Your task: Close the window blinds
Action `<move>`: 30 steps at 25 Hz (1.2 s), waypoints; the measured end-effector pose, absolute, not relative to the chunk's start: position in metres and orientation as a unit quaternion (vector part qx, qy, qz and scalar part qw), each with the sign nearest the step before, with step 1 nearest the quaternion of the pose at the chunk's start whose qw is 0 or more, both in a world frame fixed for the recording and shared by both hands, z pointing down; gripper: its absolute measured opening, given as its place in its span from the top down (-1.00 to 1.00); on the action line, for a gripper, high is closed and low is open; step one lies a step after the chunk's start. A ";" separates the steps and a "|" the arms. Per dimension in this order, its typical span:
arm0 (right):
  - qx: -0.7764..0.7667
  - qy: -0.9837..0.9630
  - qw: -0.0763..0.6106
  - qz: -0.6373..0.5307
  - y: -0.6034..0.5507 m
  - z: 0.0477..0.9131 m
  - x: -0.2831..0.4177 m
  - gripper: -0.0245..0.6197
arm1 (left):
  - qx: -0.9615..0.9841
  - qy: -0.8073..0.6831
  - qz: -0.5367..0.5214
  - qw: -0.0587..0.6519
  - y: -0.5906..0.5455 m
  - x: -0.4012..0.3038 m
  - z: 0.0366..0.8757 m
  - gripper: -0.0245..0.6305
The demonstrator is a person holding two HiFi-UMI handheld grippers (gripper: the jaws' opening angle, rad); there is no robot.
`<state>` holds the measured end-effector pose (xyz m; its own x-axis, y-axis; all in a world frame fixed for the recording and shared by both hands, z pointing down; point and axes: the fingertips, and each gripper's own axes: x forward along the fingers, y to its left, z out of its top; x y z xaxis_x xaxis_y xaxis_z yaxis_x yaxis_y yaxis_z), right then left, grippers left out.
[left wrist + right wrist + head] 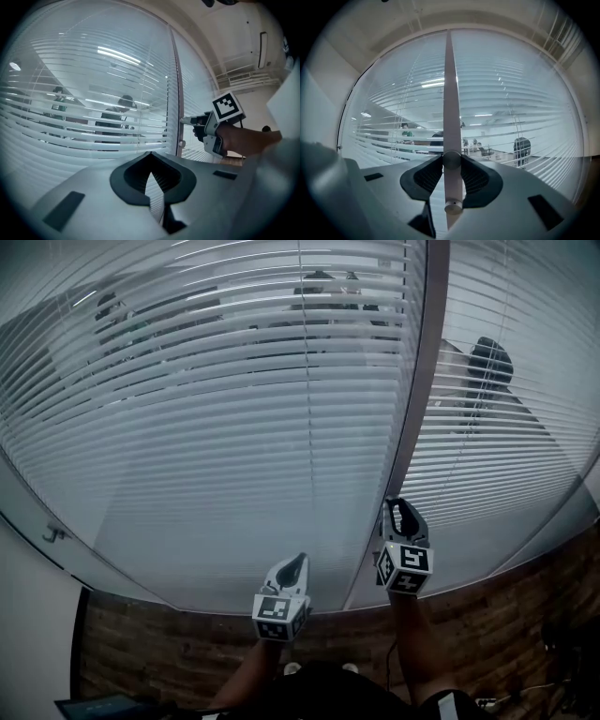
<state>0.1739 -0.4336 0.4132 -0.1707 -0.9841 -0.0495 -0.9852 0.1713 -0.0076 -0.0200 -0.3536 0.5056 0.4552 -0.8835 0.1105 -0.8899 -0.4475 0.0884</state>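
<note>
**head view.** slatted blinds (216,427) hang over two glass panes, one on each side of a slanting post (424,381). the slats are tilted partly open, so people (489,367) in the room beyond show through the upper rows. a wooden floor (525,624) lies below the panes. only this view shows both grippers from above. the left gripper (298,560) is low, before the left pane. the right gripper (399,504) is higher, with its tips at the post. the wand cannot be told from the post here.

**left gripper view.** the left gripper (150,153) points at the left pane. at the right of this view the right gripper (186,121) appears side-on, with its marker cube (228,107) and the forearm (248,140) behind it. its tips reach the post's edge.

**right gripper view.** this is the only view that shows the wand (451,93) clearly. it is a pale rod that runs upright down the blinds and through the right gripper (451,157). its capped end sits just below the pads.

**fingers.** the left gripper's fingers (127,178) are drawn together at the tips, with nothing between them. the right gripper's fingers (425,176) clamp the wand, one pad on each side, kept apart only by the rod's thickness.
</note>
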 end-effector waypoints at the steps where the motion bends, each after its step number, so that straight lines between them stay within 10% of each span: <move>1: -0.643 0.765 0.014 0.018 -0.433 0.413 0.174 0.53 | 0.851 -0.521 0.023 0.065 -0.354 -0.019 0.505 0.94; 30: -0.483 0.587 -0.434 0.484 -0.432 0.422 0.158 0.53 | 0.845 -0.530 0.032 0.054 -0.355 -0.019 0.505 0.94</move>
<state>0.1583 -0.4315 0.4220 -0.1581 -0.9866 0.0415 -0.1467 0.0651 0.9870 -0.0189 -0.3550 0.5050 0.4354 -0.8933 0.1117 -0.9002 -0.4317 0.0566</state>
